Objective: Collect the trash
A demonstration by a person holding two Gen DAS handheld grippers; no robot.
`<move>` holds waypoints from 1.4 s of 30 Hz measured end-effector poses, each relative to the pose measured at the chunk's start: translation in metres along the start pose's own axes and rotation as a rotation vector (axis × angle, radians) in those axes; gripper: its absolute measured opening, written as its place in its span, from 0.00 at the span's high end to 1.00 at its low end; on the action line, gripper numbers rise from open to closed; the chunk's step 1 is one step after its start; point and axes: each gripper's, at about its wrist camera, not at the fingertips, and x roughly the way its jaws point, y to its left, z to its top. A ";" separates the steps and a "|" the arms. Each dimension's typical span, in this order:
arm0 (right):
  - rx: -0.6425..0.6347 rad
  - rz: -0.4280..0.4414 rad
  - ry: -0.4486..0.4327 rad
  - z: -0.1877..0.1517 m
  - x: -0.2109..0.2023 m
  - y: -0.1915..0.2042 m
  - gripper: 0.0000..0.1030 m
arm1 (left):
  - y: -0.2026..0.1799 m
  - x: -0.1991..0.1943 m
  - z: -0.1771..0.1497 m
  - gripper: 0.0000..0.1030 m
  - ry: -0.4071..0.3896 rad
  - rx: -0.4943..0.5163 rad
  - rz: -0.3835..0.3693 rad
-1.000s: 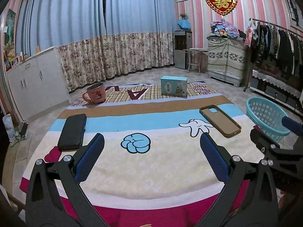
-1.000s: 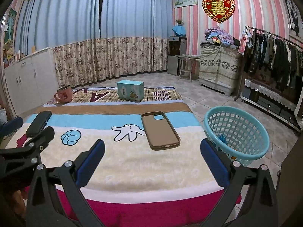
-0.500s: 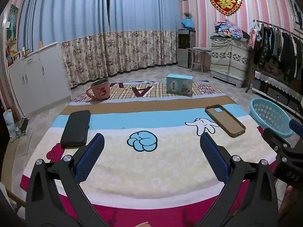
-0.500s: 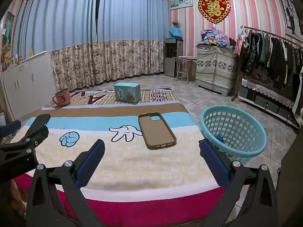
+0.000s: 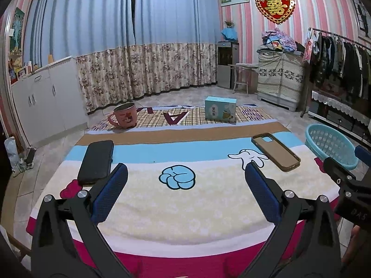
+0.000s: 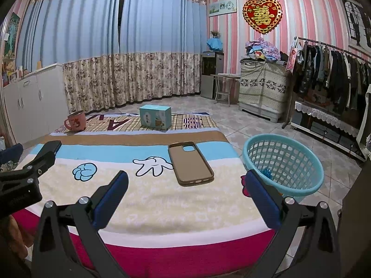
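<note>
Both the left gripper (image 5: 186, 172) and the right gripper (image 6: 186, 179) hover wide apart and empty above the cartoon blanket (image 6: 162, 199), beside which the turquoise basket (image 6: 308, 162) holds a small blue scrap (image 6: 268, 173).

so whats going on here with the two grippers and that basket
A person holds two grippers over a cartoon blanket; the left gripper and right gripper are both open and empty. A brown phone case, black case, pink mug and teal box lie untouched. The blue basket beside the blanket holds something small and blue.
</note>
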 end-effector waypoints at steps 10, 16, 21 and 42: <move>0.001 -0.003 -0.002 0.000 0.001 -0.003 0.04 | 0.000 -0.004 0.002 0.05 -0.016 0.013 -0.009; 0.002 -0.003 -0.003 0.000 0.000 -0.003 0.04 | 0.000 -0.004 0.003 0.05 -0.014 0.010 -0.010; 0.000 -0.004 -0.006 0.000 0.001 -0.004 0.04 | 0.001 -0.004 0.002 0.05 -0.015 0.008 -0.009; 0.000 -0.005 -0.004 -0.002 0.001 -0.003 0.04 | 0.001 -0.004 0.002 0.05 -0.016 0.007 -0.010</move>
